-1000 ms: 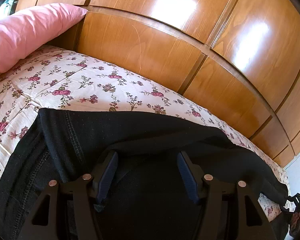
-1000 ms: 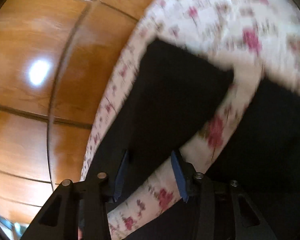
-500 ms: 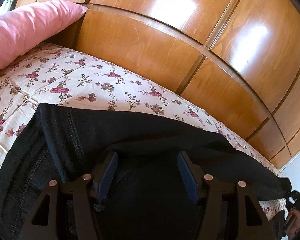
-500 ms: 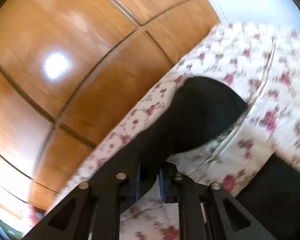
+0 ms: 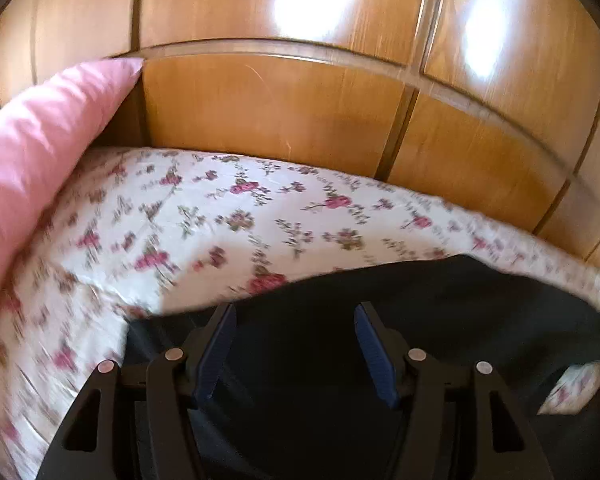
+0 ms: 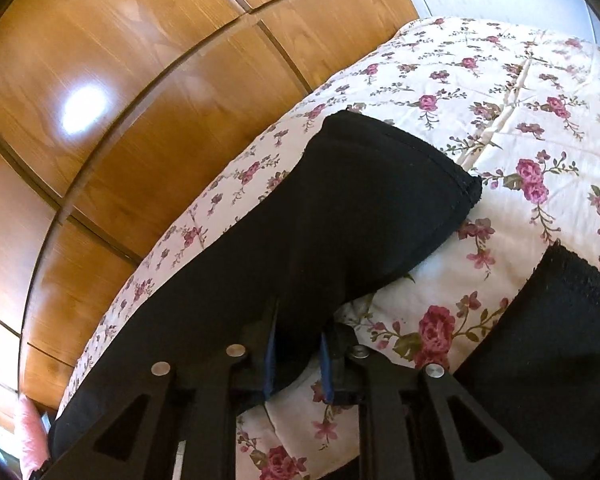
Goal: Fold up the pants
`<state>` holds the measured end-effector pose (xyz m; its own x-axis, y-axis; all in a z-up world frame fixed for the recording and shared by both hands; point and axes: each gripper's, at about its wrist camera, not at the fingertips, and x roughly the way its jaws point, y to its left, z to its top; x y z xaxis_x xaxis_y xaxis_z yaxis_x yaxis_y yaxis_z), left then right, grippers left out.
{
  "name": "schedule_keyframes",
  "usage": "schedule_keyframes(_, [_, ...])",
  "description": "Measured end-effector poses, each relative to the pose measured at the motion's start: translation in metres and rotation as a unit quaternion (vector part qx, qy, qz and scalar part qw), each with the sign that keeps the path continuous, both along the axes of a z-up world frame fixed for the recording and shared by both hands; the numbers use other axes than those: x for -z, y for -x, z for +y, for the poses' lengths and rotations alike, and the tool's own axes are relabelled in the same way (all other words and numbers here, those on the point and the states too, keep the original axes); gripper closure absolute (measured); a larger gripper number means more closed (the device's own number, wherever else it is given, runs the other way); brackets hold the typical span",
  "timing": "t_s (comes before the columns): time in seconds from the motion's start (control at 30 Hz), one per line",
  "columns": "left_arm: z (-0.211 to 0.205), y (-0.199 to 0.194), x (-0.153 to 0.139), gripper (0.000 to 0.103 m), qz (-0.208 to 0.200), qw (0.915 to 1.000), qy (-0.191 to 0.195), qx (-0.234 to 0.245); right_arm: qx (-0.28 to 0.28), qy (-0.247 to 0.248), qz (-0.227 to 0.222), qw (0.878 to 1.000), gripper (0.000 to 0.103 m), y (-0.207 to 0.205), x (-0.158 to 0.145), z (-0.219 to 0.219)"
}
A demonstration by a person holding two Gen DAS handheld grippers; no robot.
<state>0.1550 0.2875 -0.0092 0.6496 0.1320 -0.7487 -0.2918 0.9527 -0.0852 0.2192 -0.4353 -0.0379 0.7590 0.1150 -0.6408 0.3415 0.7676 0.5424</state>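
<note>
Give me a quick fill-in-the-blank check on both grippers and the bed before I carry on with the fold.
1. The right gripper is shut on the ____ pants.
2. The left gripper stands ____ above the pants, gripping nothing.
3. The pillow at the head of the bed is ____.
4. The bedspread is printed with ____.

Missing words: black; open; pink; flowers
</note>
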Motion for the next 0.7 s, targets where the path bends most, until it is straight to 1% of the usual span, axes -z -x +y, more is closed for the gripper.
schedule_keyframes(0.03, [0.004,-0.004,0.002,0.041,0.011,0.9998,-0.019,0.004,0.0,0.001,0.0,1.0,0.086,0.003,0.0,0.0])
schedule_keyframes(0.07, [0.01,-0.01,0.005,0.041,0.033,0.9988,-0.037,0.001,0.0,0.001,-0.001,1.0,0.086,0.001,0.0,0.001])
schedule_keyframes(0.1, [0.021,-0.016,0.007,0.041,0.051,0.9981,-0.034,-0.012,0.0,0.0,-0.002,1.0,0.086,0.002,0.0,0.001])
schedule_keyframes(0.13, [0.031,-0.019,0.006,0.043,0.052,0.9984,-0.012,-0.021,0.0,-0.001,-0.002,1.0,0.086,0.002,0.0,0.001])
schedule_keyframes(0.17, [0.041,-0.017,0.002,0.043,0.04,0.9984,0.033,-0.023,0.0,-0.001,-0.003,1.0,0.086,0.002,0.0,0.001])
schedule_keyframes(0.2, [0.05,-0.01,-0.004,0.042,0.01,0.9958,0.09,-0.013,0.0,-0.002,-0.004,1.0,0.086,0.003,0.0,0.001])
schedule_keyframes(0.23, [0.053,-0.005,-0.011,0.041,-0.013,0.993,0.117,-0.004,0.001,-0.003,-0.004,1.0,0.086,0.003,0.0,0.001])
schedule_keyframes(0.27, [0.049,0.007,-0.02,0.041,-0.038,0.9905,0.132,0.013,0.001,-0.003,-0.004,1.0,0.086,0.003,0.0,0.001])
schedule_keyframes(0.3, [0.04,0.015,-0.026,0.039,-0.046,0.9904,0.125,0.038,0.0,-0.003,-0.004,1.0,0.086,0.002,0.0,0.001])
schedule_keyframes(0.33, [0.03,0.018,-0.028,0.034,-0.046,0.9909,0.111,0.06,0.0,-0.003,-0.004,1.0,0.086,0.002,0.0,0.001])
schedule_keyframes(0.37, [0.013,0.022,-0.028,0.032,-0.037,0.9918,0.076,0.096,0.001,-0.004,-0.005,1.0,0.086,0.002,0.0,0.001])
schedule_keyframes(0.4, [-0.008,0.025,-0.024,0.032,-0.02,0.9905,0.024,0.134,0.001,-0.005,-0.006,1.0,0.086,0.002,0.0,0.001])
schedule_keyframes(0.43, [-0.024,0.024,-0.018,0.032,-0.005,0.9881,-0.015,0.153,0.001,-0.005,-0.006,1.0,0.086,0.002,0.0,0.001])
schedule_keyframes(0.47, [-0.037,0.021,-0.009,0.032,0.018,0.9828,-0.06,0.174,0.001,-0.006,-0.007,1.0,0.086,0.003,0.0,0.001])
schedule_keyframes(0.5, [-0.047,0.014,0.006,0.032,0.055,0.9767,-0.117,0.171,0.001,-0.006,-0.007,1.0,0.086,0.003,0.0,0.001])
schedule_keyframes(0.53, [-0.047,0.009,0.012,0.032,0.071,0.9747,-0.135,0.164,0.001,-0.005,-0.007,1.0,0.086,0.002,0.0,0.001])
schedule_keyframes(0.57, [-0.044,0.005,0.017,0.033,0.079,0.9763,-0.128,0.155,0.001,-0.006,-0.007,1.0,0.086,0.002,0.0,0.0])
schedule_keyframes(0.6, [-0.035,0.004,0.015,0.04,0.069,0.9823,-0.094,0.146,0.001,-0.007,-0.007,1.0,0.086,0.003,0.0,0.0])
schedule_keyframes(0.63, [-0.029,0.004,0.011,0.065,0.061,0.9862,-0.074,0.135,0.001,-0.006,-0.007,1.0,0.086,0.003,-0.001,0.001])
schedule_keyframes(0.67, [-0.021,0.001,0.007,0.086,0.059,0.9893,-0.063,0.118,0.001,-0.005,-0.007,1.0,0.086,0.003,-0.001,0.001])
schedule_keyframes(0.7, [-0.015,-0.003,0.003,0.096,0.068,0.9898,-0.075,0.1,0.001,-0.005,-0.007,1.0,0.086,0.003,-0.001,0.001])
